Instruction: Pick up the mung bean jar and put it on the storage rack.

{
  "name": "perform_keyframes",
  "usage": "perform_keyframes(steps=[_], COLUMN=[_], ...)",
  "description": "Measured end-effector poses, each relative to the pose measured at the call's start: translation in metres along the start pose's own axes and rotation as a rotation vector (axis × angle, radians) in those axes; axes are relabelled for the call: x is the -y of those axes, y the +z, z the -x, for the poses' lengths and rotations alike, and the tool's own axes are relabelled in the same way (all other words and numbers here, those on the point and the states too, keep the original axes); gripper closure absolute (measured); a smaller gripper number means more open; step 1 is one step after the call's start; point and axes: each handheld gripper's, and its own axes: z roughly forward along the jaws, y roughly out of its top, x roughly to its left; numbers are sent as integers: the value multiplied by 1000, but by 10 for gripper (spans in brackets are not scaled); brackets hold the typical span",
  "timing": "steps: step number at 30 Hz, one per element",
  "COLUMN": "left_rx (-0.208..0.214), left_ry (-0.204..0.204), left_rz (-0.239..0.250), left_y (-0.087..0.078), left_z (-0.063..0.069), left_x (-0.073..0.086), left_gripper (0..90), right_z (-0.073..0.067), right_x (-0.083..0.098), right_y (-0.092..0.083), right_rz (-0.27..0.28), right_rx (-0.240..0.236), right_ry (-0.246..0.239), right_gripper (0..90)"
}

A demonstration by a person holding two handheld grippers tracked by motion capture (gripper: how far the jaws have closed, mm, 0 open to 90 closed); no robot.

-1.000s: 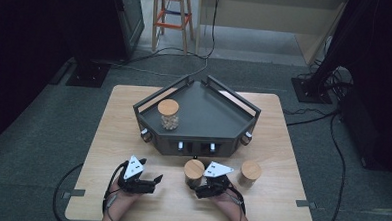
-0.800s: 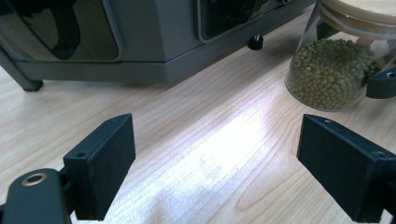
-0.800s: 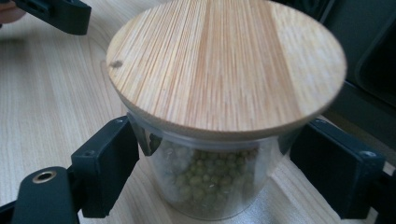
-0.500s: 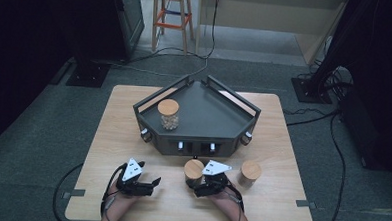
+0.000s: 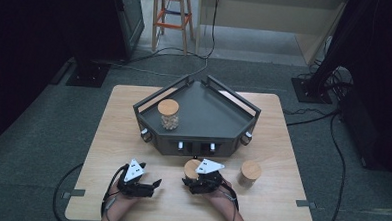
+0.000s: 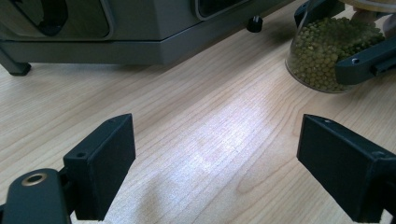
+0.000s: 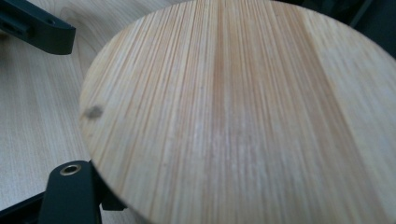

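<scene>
Since a second ago our left gripper (image 5: 153, 183) has drawn back, jaws wide, empty; our right gripper (image 5: 199, 179) grips the jar (image 5: 192, 168) before the tray (image 5: 199, 113); lift looks next.

We find no text, label, brand, number or sign that we can read in any of these views. The grey three-cornered plates on the two grippers, low in the high view, carry small dark marks, but they are too small for us to tell as letters or figures. The front of the dark scale tray (image 5: 198, 121) at the centre of the high view shows small bright spots, too small to read. The wooden lid (image 7: 243, 116) in the right gripper view is bare grain, and the glass jar of green beans (image 6: 327, 51) at the upper right of the left gripper view bears no label that we can see.
</scene>
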Motion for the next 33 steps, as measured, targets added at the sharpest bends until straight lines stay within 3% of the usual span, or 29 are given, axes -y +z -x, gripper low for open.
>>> perform_keyframes(steps=[15,22,25,33], left_rx=[1,-2,5,8], left_ry=[20,25,23,30], left_rz=[-5,-11,-11,-16], left_y=[0,0,0,1], left_z=[-1,0,-1,-2], left_x=[0,0,1,0], left_gripper=[115,115,115,115], right_z=[4,4,3,10], right_x=[5,-2,-5,-10], right_y=[-4,-9,-12,-18], right_rz=[17,17,20,28], right_rx=[-4,-10,7,0], right_ry=[35,30,42,79], right_gripper=[255,255,254,254])
